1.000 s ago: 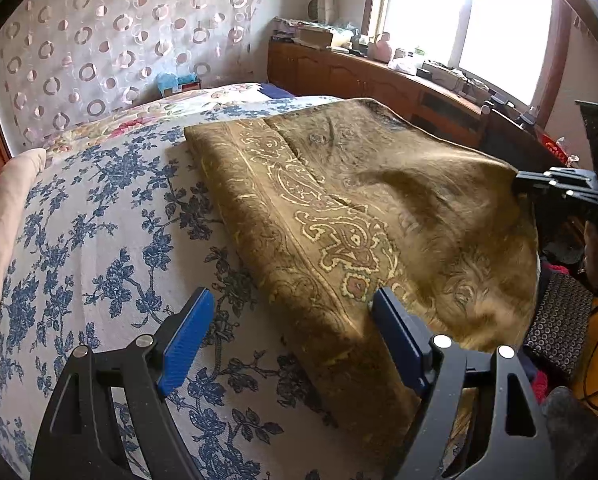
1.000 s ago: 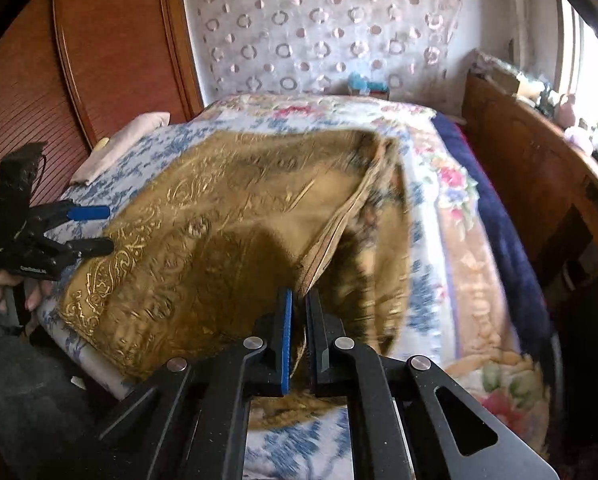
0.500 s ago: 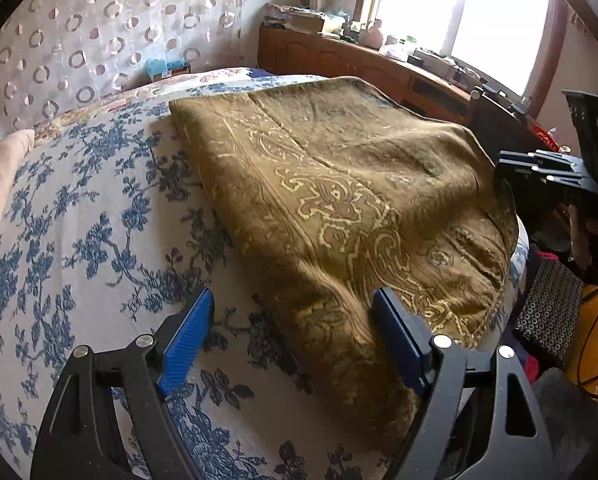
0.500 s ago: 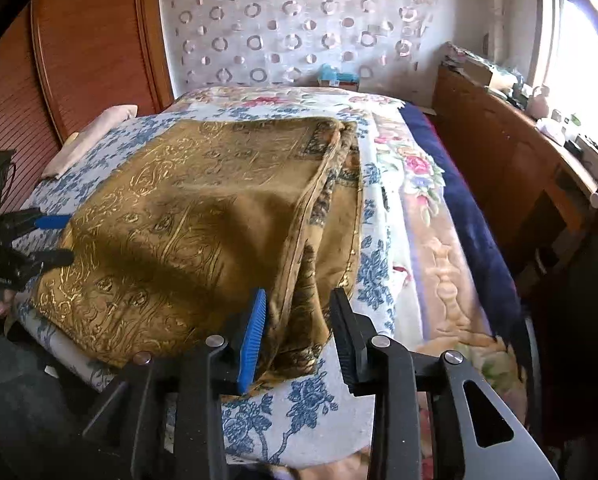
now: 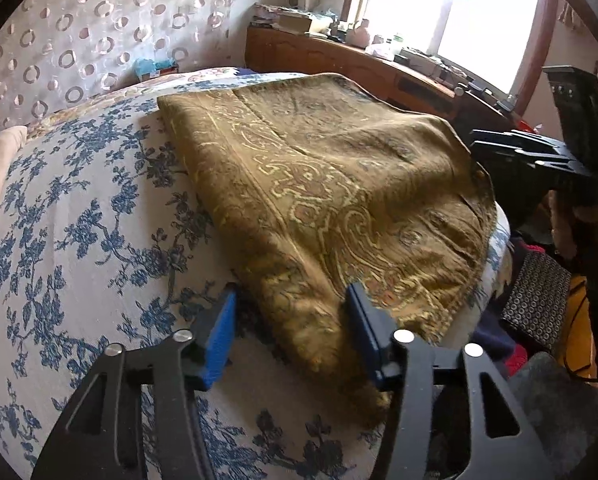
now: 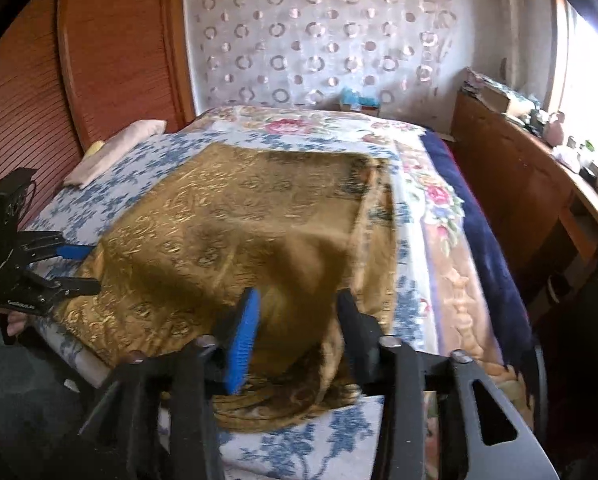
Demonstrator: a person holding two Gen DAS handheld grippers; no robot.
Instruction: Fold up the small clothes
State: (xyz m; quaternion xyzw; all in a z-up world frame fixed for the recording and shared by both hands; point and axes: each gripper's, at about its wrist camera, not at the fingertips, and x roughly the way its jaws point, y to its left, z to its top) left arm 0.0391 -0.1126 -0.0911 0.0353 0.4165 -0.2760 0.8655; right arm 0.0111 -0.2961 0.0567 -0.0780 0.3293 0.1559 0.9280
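A folded golden-brown patterned cloth (image 5: 331,184) lies on the bed, also in the right wrist view (image 6: 227,232). My left gripper (image 5: 291,316) is open, its blue-padded jaws standing either side of the cloth's near left corner, at the bed's front edge. My right gripper (image 6: 295,320) is open, its jaws astride the cloth's near right corner where it hangs over the edge. Each gripper shows in the other's view: the right gripper (image 5: 539,156) at the right, the left gripper (image 6: 71,268) at the left.
The bed has a white sheet with blue flowers (image 5: 79,220) and a floral blanket with a navy border (image 6: 451,216). A cream pillow (image 6: 115,152) lies by the wooden headboard. A cluttered wooden cabinet (image 5: 379,64) runs under the window. Dark clothes (image 5: 539,304) lie beside the bed.
My right gripper has opened, letting go of the cloth's corner, and the cloth has settled flat on the bed. My left gripper has moved in over the cloth's near left corner.
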